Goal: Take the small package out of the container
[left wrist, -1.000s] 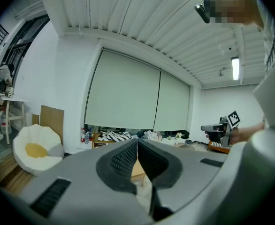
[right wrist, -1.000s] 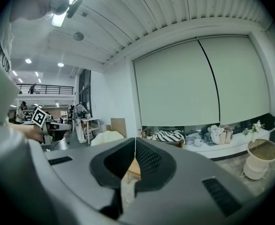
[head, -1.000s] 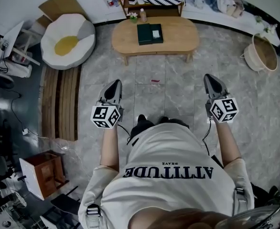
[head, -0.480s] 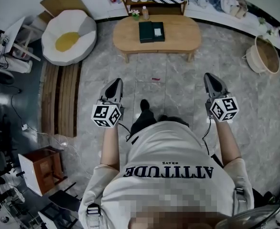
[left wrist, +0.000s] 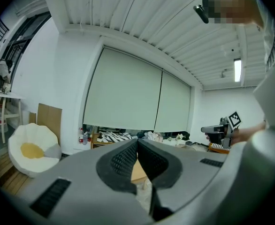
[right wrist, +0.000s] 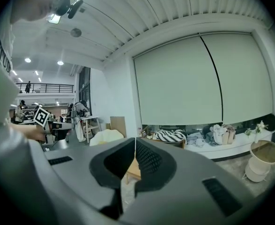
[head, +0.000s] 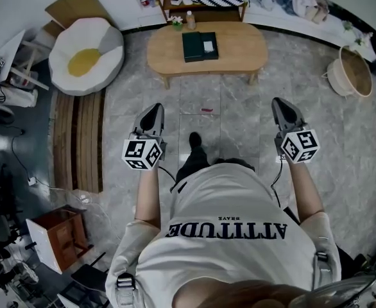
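The left gripper (head: 153,110) and right gripper (head: 280,105) were both closed tight and empty, held over the floor (head: 239,124). Well ahead, the package (head: 208,45) lay in the container (head: 192,47) on the table (head: 239,51).

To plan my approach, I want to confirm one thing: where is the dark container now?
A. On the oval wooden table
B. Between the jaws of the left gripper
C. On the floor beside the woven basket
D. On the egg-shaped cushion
A: in the head view the dark container lies on top of the oval wooden table, far from the cushion and the basket.
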Action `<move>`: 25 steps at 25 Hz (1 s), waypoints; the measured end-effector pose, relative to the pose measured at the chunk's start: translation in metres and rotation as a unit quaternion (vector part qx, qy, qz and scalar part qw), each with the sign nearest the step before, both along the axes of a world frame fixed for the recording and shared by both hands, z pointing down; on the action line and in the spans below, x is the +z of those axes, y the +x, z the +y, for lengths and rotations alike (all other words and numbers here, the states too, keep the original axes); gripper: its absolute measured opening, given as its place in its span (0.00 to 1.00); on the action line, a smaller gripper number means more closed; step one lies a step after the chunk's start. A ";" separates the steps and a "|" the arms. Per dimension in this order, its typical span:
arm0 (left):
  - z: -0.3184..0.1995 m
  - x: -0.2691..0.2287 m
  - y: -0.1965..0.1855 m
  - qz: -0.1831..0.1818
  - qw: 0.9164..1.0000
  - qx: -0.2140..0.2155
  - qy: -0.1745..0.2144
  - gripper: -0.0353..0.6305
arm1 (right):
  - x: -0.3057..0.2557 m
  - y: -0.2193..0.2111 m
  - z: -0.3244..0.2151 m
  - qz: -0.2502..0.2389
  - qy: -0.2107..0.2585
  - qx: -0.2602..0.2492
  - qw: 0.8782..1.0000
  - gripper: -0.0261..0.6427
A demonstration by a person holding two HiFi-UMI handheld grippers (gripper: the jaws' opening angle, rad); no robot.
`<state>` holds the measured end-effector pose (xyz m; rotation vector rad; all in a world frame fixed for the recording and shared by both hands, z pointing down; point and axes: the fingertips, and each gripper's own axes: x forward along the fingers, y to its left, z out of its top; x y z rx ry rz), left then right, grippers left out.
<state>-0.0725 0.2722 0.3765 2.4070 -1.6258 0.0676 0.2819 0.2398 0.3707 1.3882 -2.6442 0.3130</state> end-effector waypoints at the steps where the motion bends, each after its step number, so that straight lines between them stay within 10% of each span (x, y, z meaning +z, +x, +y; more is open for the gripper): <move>1: -0.007 0.000 -0.002 0.000 1.000 0.003 0.001 0.09 | -0.001 -0.003 -0.005 0.001 0.001 0.002 1.000 0.07; 25: -0.169 0.007 -0.071 -0.009 0.997 0.083 -0.005 0.09 | -0.005 -0.079 -0.117 0.029 -0.011 0.058 0.998 0.07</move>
